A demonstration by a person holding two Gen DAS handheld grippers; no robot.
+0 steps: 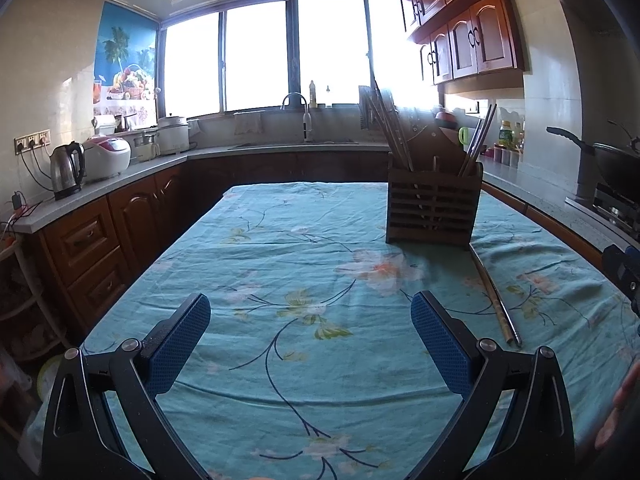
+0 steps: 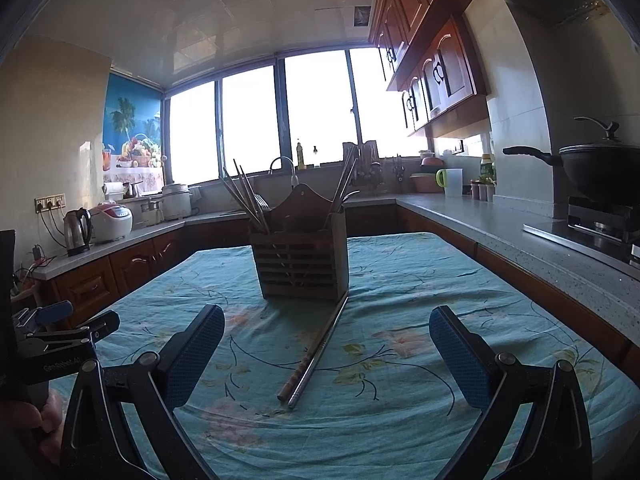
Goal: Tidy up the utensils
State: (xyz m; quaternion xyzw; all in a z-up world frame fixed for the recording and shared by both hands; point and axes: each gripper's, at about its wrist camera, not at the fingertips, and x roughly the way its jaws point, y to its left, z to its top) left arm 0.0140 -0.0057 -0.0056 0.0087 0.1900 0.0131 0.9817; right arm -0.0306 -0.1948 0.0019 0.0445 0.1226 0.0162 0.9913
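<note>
holder [image 2: 301, 258] hiding chopstick [image 2: 320, 350] tips, hand [image 1: 624, 412] cropped at edge

Left tool [image 1: 310, 338] gaping over the cloth-covered counter [image 1: 260, 248]

Two chopsticks [image 1: 496, 300] lie beside the slatted wooden holder [image 1: 432, 208].

Left gripper [image 1: 311, 322]: jaws spread wide, nothing between them, held level and pointing forward. Right gripper [image 2: 327, 334]: jaws likewise wide apart and empty. A hand [image 2: 30, 420] grips the left unit's handle.
</note>
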